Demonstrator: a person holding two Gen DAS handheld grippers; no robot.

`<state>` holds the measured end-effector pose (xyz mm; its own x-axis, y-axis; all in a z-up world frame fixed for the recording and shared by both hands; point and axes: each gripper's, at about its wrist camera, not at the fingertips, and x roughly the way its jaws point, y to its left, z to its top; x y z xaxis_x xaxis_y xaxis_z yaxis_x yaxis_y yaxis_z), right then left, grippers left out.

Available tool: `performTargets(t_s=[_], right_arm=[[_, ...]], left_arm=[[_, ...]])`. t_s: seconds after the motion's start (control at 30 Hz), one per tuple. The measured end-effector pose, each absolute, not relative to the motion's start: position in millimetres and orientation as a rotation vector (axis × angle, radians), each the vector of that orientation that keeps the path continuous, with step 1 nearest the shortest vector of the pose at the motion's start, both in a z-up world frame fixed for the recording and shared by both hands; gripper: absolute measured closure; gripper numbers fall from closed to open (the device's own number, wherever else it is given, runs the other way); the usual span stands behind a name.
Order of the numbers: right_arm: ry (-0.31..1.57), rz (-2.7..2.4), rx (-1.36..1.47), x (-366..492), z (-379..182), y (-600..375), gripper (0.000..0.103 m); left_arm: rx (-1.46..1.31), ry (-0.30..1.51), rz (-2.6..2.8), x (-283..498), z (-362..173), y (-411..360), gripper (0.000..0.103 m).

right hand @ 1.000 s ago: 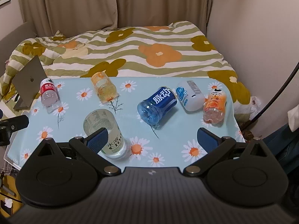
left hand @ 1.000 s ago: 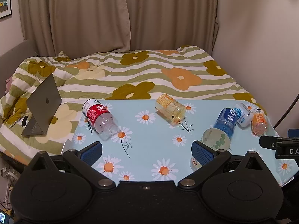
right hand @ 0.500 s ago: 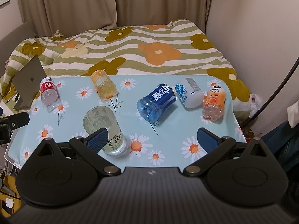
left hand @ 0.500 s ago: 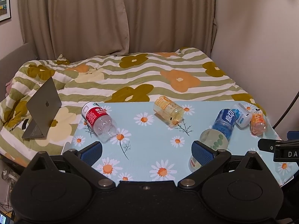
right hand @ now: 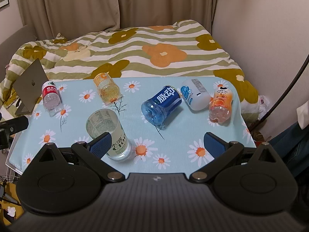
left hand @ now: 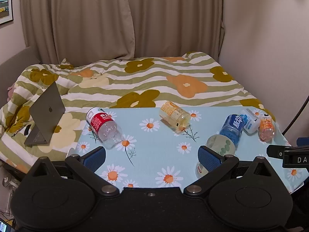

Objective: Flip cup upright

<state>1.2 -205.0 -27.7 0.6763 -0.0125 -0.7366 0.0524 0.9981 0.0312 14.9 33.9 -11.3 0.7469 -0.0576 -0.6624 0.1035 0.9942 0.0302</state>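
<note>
Blue-padded fingers of both grippers stand spread wide, each pair hovering above the near edge of the daisy-print table point(right hand: 173, 127) with nothing between them.

Left wrist view, left to right: a grey laptop point(left hand: 47, 110) stands half open on the striped floral bedspread point(left hand: 146, 81), far left of the left gripper point(left hand: 152, 154). A red-labelled water bottle point(left hand: 103, 124) lies on its side ahead of the left finger. A yellow-labelled bottle point(left hand: 173, 116) lies farther ahead, near the table's far edge and roughly on the gripper's centre line. The pale green-printed cup point(left hand: 220, 145) stands mouth-down, partly hidden behind the right fingertip point(left hand: 209, 157). Beyond it lie a blue bottle point(left hand: 232, 128), a white container point(left hand: 250, 120) and an orange bottle point(left hand: 266, 126), side by side. The other gripper's black finger enters at the right edge.

Right wrist view, left to right: the right gripper point(right hand: 157, 143) is level and aimed at the table centre. The cup point(right hand: 108, 131) sits inverted, its wider closed base uppermost and its mouth on the cloth, directly behind the left fingertip point(right hand: 101, 145); whether pad and cup touch cannot be told. The blue bottle point(right hand: 162, 103) lies ahead between the fingers, the white container point(right hand: 194, 93) and orange bottle point(right hand: 221, 105) ahead of the right finger.
</note>
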Motion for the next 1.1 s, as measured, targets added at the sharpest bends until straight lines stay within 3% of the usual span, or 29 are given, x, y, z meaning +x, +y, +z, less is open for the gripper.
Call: performTargets(t_s=[1.1], right_arm=[[0.829, -0.037, 0.057, -1.4, -29.0, -206.1, 0.0]], left_arm=[[0.102, 0.699, -0.084, 11.4, -9.3, 27.8, 0.0]])
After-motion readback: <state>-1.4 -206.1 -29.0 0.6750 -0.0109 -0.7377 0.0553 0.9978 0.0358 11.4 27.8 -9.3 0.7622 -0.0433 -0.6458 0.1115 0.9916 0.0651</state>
